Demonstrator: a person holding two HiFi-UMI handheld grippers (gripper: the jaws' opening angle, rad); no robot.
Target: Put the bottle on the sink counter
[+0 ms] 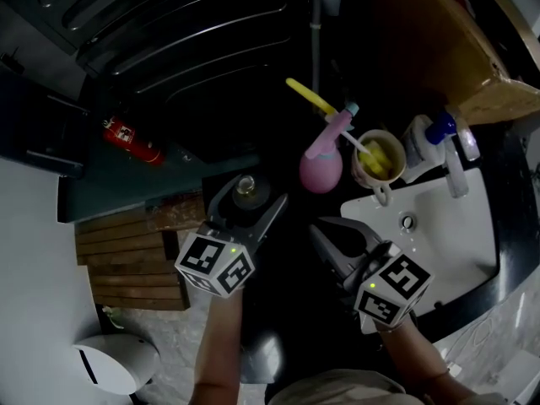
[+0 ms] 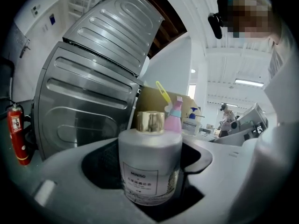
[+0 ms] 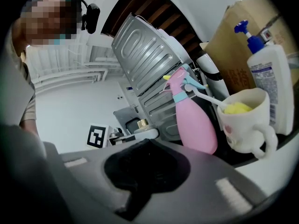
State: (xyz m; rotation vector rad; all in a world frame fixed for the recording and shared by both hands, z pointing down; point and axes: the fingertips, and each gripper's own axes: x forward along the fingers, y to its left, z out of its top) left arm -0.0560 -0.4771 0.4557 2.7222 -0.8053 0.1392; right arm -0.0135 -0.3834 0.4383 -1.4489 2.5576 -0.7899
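bottle (image 2: 149, 164): frosted, gold cap, upright, clamped in the left gripper (image 1: 250, 201), off to the left of the sink (image 1: 447, 226)
right gripper (image 1: 339, 236): jaws pinched together on nothing, by the sink's left edge
mug (image 1: 378, 160): right behind the sink, something yellow plus a white handle inside
hard to see: what's in the bottle, since the frosted wall hides it; the head view only shows its cap

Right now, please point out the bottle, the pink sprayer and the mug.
bottle (image 2: 148, 157), left gripper view, on its frosted body.
pink sprayer (image 1: 321, 172), head view, on its round body.
mug (image 3: 240, 125), right gripper view, on its white side.
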